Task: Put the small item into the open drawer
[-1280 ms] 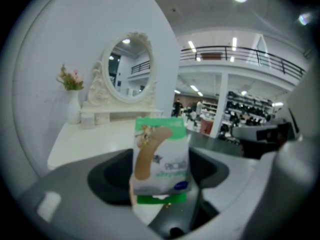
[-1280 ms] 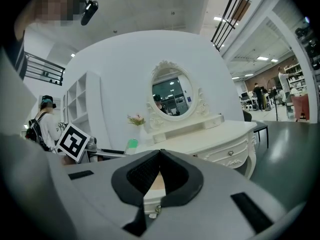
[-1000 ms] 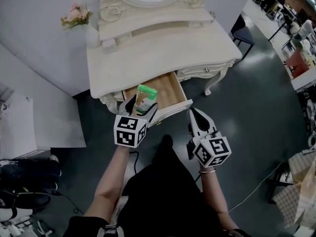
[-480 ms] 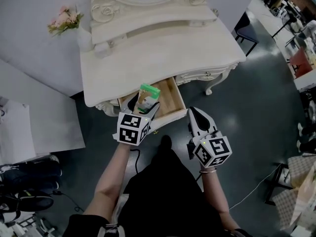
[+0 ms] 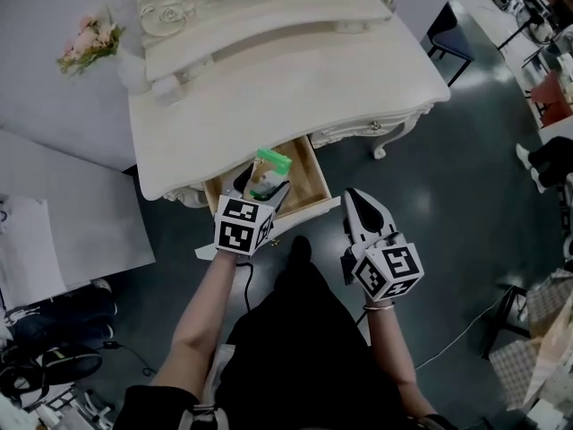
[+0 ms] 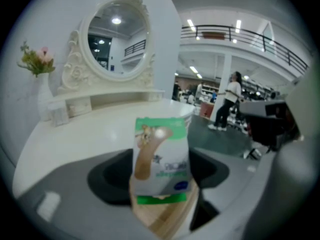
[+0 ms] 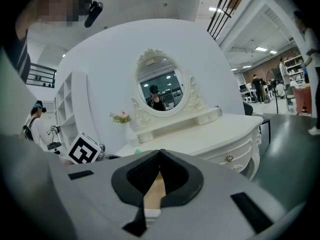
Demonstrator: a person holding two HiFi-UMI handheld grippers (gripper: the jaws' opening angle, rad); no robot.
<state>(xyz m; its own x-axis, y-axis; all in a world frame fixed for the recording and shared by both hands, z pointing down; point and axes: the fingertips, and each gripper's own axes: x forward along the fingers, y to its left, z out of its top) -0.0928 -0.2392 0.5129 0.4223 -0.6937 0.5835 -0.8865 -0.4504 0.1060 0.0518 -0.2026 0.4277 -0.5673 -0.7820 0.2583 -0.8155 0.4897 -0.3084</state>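
My left gripper [image 5: 260, 184] is shut on a small green-and-white plaster packet [image 5: 268, 170], holding it upright over the open wooden drawer [image 5: 309, 186] of the white dressing table [image 5: 286, 88]. In the left gripper view the packet [image 6: 161, 161] stands between the jaws, with the drawer's wood [image 6: 162, 219] just below it. My right gripper [image 5: 358, 207] hangs shut and empty in front of the drawer's right corner. In the right gripper view its jaw tips [image 7: 160, 153] meet, and the drawer's front edge [image 7: 155, 191] shows through the gap below them.
A vase of pink flowers [image 5: 89, 45] and an oval mirror [image 6: 117, 41] stand at the back of the table. A closed drawer with a knob [image 7: 229, 158] lies right of the open one. A white cabinet [image 5: 72, 231] stands to the left, a dark chair [image 5: 448, 38] to the right.
My head view has shifted, so the table sits higher and further left. The left gripper has carried the packet a little further over the drawer. The right gripper has hardly moved.
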